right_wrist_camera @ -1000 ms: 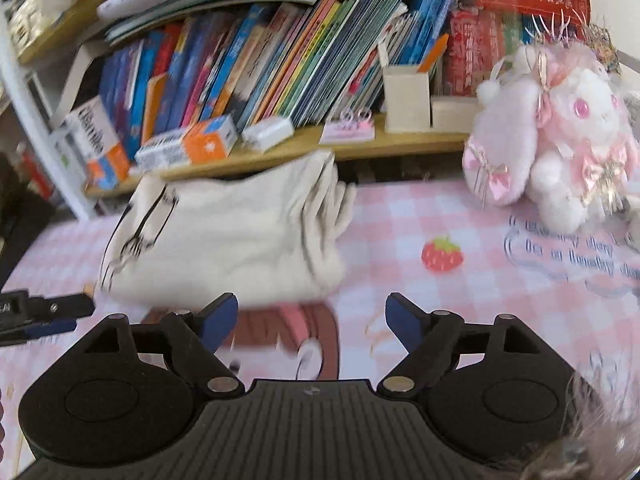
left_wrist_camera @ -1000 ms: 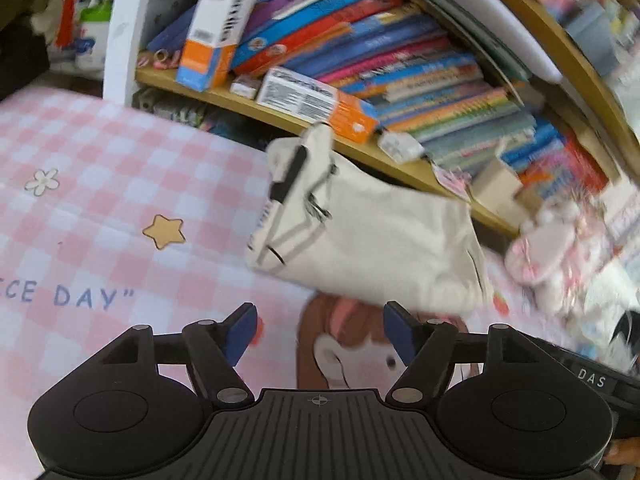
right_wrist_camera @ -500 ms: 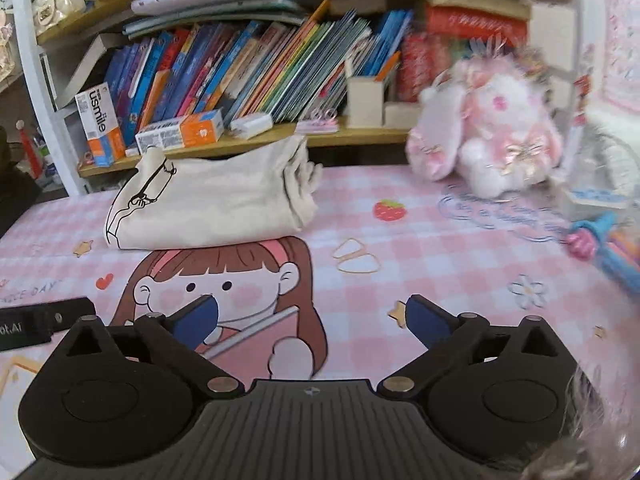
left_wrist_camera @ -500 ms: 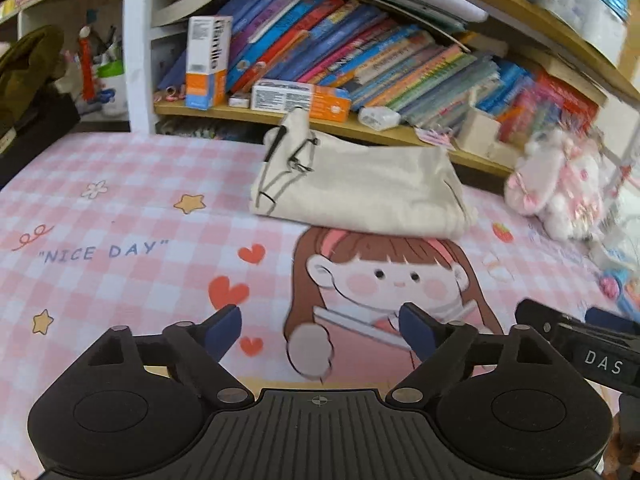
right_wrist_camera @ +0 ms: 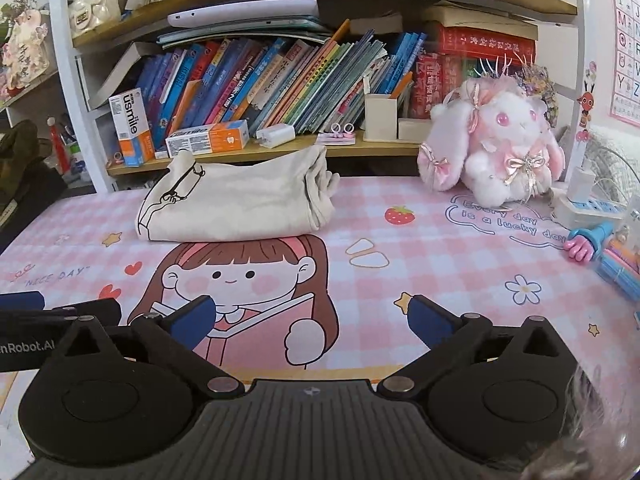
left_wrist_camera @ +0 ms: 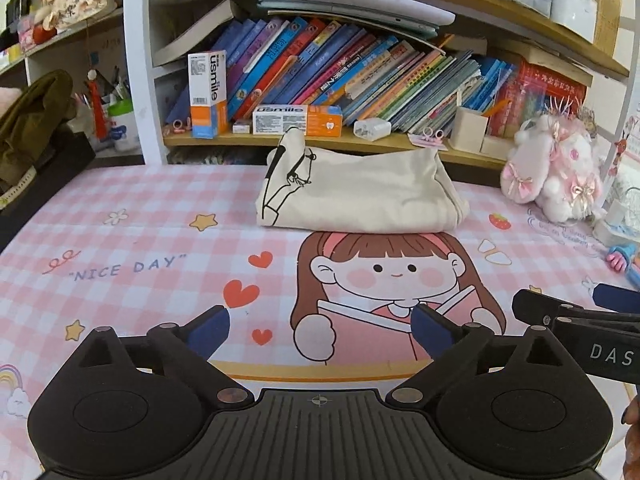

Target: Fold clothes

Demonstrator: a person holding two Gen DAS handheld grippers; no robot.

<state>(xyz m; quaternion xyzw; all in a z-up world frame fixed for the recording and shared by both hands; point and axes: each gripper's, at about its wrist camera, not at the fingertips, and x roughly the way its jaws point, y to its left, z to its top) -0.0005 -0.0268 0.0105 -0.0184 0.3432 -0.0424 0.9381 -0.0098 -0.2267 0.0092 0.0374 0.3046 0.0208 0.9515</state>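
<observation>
Near the bottom of each wrist view, both tongs hang over the pink checked surface (left_wrist_camera: 120, 200) with nothing between their blue pads. The left tongs (left_wrist_camera: 320, 326) are spreading, their jaws already wide apart and touching nothing. The right tongs (right_wrist_camera: 312, 318) stand fully apart, also empty. Each pair pokes into the other's view from the side, one arm marked "DAS", the other "nRobot.AI".

Printed on the surface are "NICE DAY" at the left, "Every day is a lucky day" at the right, and a cartoon girl (left_wrist_camera: 394, 272) in the middle. On the far shelf (right_wrist_camera: 260, 152) stand two orange and white boxes (left_wrist_camera: 208, 94) reading "usmile", one upright, one lying flat.

The folded cream garment (left_wrist_camera: 360, 196) lies at the far side of the surface, just in front of the shelf and above the girl's head, well apart from both tongs. It is a thick, neat bundle with a black line drawing at its left end and stacked folds at its right end. A pink plush rabbit (right_wrist_camera: 496, 148) sits to its right.
</observation>
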